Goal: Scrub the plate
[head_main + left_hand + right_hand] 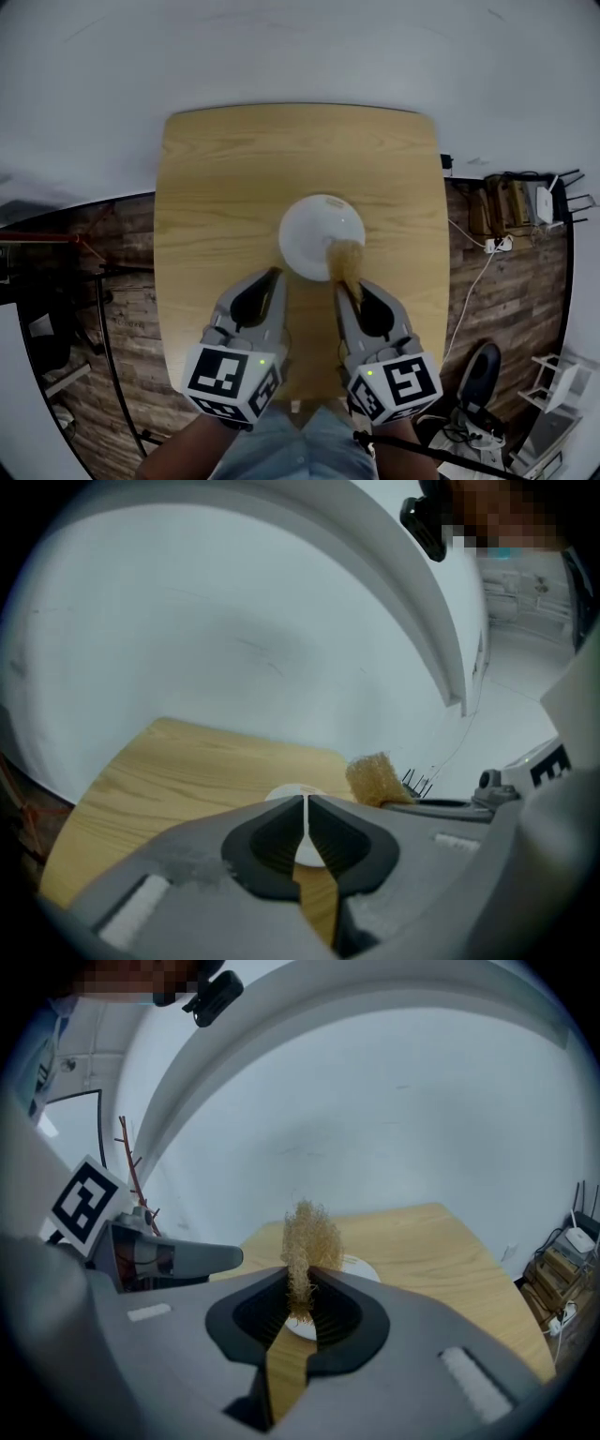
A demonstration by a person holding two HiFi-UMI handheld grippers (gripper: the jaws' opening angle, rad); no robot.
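A white plate [314, 230] lies at the middle of the wooden table [225, 178]. My right gripper [354, 291] is shut on a tan fibrous scrubber [346, 260], whose tip overlaps the plate's near right rim. In the right gripper view the scrubber [307, 1241] sticks up from the jaws, with the plate [356, 1267] just beyond. My left gripper [270, 278] is shut on nothing, hovering near the plate's near left edge. In the left gripper view the plate [292, 792] peeks out behind the closed jaws, and the scrubber [375, 776] shows to the right.
The table's near edge [300, 398] is close to the person's body. A wood-plank floor surrounds the table, with cables and a power strip [497, 246] at the right and a metal stand [103, 281] at the left. A pale wall lies beyond the far edge.
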